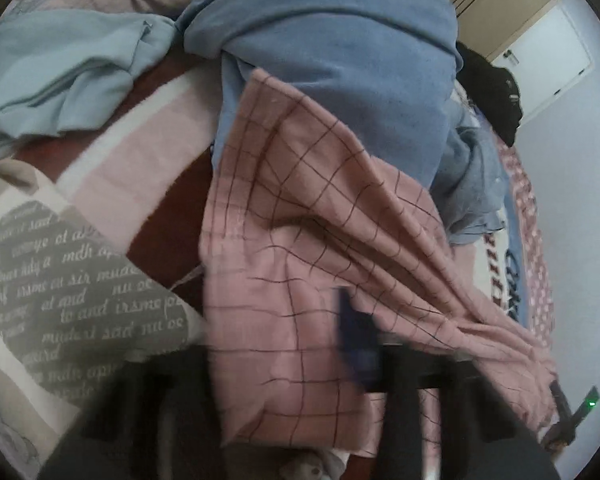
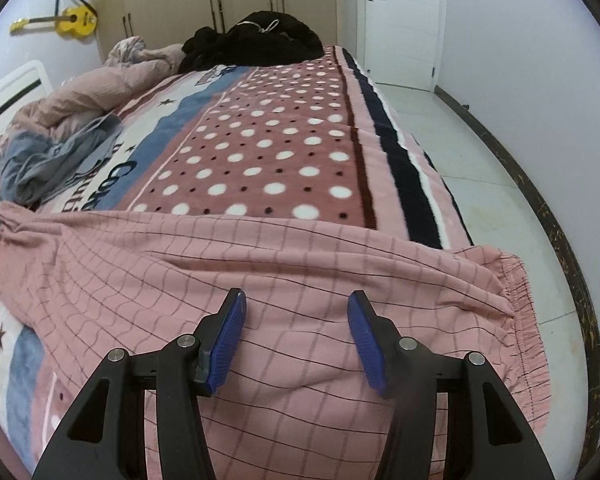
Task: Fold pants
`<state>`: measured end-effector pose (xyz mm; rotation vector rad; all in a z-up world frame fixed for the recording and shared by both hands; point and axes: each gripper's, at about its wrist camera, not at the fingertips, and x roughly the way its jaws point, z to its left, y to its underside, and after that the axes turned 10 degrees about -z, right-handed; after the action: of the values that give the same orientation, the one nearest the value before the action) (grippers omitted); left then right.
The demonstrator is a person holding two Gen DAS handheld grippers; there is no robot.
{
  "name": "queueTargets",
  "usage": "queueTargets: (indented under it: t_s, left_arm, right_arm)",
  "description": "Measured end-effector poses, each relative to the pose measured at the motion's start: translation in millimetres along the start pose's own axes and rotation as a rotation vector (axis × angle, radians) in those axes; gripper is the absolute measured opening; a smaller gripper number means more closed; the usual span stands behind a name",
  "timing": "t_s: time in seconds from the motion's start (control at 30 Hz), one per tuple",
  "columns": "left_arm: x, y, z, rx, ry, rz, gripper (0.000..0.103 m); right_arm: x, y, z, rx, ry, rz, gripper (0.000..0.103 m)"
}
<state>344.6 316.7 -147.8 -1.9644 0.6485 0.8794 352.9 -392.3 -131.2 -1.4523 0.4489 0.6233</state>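
The pink checked pants lie across the near end of the bed, elastic waistband at the right edge. My right gripper is open just above the cloth near the waist, blue pads apart and empty. In the left wrist view the pants are bunched and pulled up toward the camera. My left gripper is blurred; one blue pad shows against the cloth, which drapes over the jaws, and it seems shut on the pants leg.
A blue garment and a light blue one lie beyond the pants. A black clothes pile sits at the far end of the dotted blanket. Grey clothes lie left. The bed edge and tiled floor are at right.
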Motion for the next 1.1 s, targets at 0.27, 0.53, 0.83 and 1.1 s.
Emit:
queueTargets:
  t_s: [0.27,0.53,0.83,1.1]
  left_arm:
    - [-58,-20,-23,0.071,0.025,-0.187,0.005]
    - [-77,-26,-27,0.127,-0.012,-0.173,0.007]
    - [-19,-26,17,0.001,-0.025,-0.018,0.063]
    - [11,-22,24,-0.034,0.013,0.056,0.068]
  right_arm:
    - [2,-2,10,-0.003,-0.013,0.001,0.048]
    - [0,-4,21,-0.002,-0.052,-0.011,0.048]
    - [-5,-4,27,-0.002,-0.063,-0.006,0.048]
    - [1,-7,33,-0.007,-0.050,0.010,0.048]
